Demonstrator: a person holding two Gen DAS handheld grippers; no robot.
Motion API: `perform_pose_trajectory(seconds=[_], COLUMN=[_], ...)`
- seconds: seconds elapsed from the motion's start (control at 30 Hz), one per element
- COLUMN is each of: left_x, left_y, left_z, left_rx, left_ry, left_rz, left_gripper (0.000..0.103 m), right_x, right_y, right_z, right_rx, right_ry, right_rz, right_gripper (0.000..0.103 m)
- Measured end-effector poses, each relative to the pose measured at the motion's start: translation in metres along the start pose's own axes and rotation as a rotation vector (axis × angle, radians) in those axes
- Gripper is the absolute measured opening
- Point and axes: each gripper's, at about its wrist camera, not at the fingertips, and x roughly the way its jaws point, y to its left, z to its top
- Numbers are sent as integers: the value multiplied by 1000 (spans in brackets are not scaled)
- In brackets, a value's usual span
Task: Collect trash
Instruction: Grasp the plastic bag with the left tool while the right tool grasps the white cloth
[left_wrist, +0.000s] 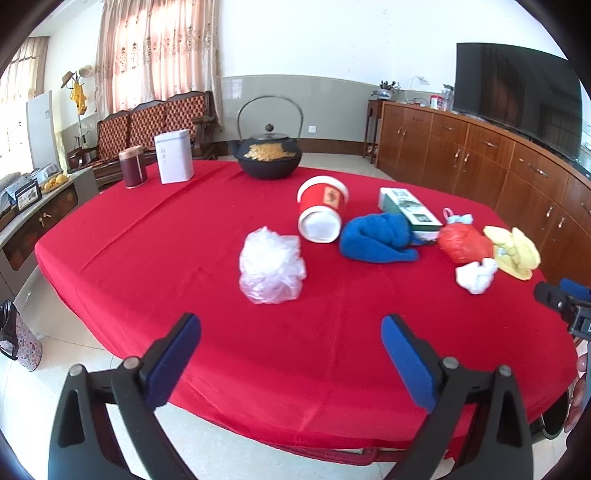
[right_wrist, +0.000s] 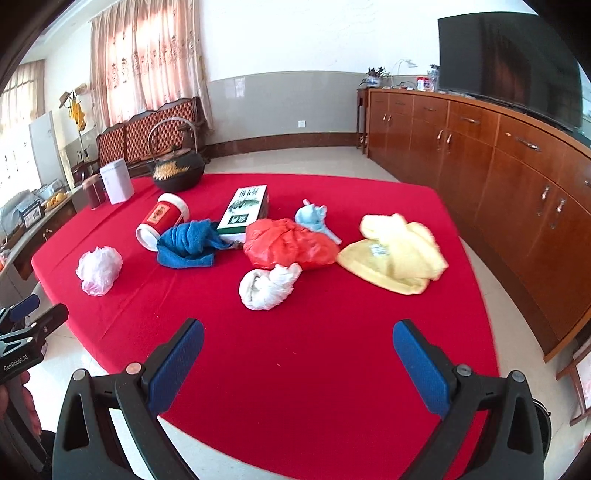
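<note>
The left claw (left_wrist: 290, 336) is hanging over the near edge of the table (left_wrist: 184, 236), which is wearing a red cloth, and its two blue pads are standing wide apart with nothing between them. The right claw (right_wrist: 298, 341) is doing the same at the near edge on its own side, also spread wide and holding nothing. In front of the left claw, a crumpled clear plastic bag (left_wrist: 271, 266) is lying alone on the cloth, well apart from the other things. Behind it, a red paper cup (left_wrist: 322, 208) is lying on its side with the white bottom facing the camera, and a blue towel (left_wrist: 376, 238) is lying just beside it, touching a green and white box (left_wrist: 410, 210). In the right wrist view, a crumpled red plastic bag (right_wrist: 288, 243) is sitting near the middle of the table, and a white crumpled wad (right_wrist: 267, 286) is lying just in front of it, the closest piece to the right claw. A small light blue piece (right_wrist: 314, 218) is resting behind the red bag, and a yellow cloth (right_wrist: 395, 254) is lying to the right of it. At the far side of the table, a black iron teapot (left_wrist: 267, 157), a white tin (left_wrist: 173, 157) and a dark red canister (left_wrist: 133, 167) are standing upright. A long wooden cabinet (right_wrist: 480, 155) is running along the right wall.
</note>
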Motion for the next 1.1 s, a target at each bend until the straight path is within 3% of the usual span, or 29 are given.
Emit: perform_pose_trajectory(seconds=[0.3,0.7,0.8,0.93,1.1], left_x=[38,84,91,97,85], left_y=[12,29,24,19,11], left_z=[12,26,28,26,24], left_rx=[1,-47,-32,-16,9], left_ry=[39,98,113,143,131], left_rz=[-7,-60,-68,-111,-129], left_gripper=[99,86,79,44,40], right_x=[61,110,115,116,111], right_y=[16,23,25,27,24], right_z=[8,15,17,20,17], right_rx=[12,8,6,3,0], right_ry=[84,165,172,172,154], right_rz=[-2,-4,0,9,14], right_gripper=[91,70,63,50,46])
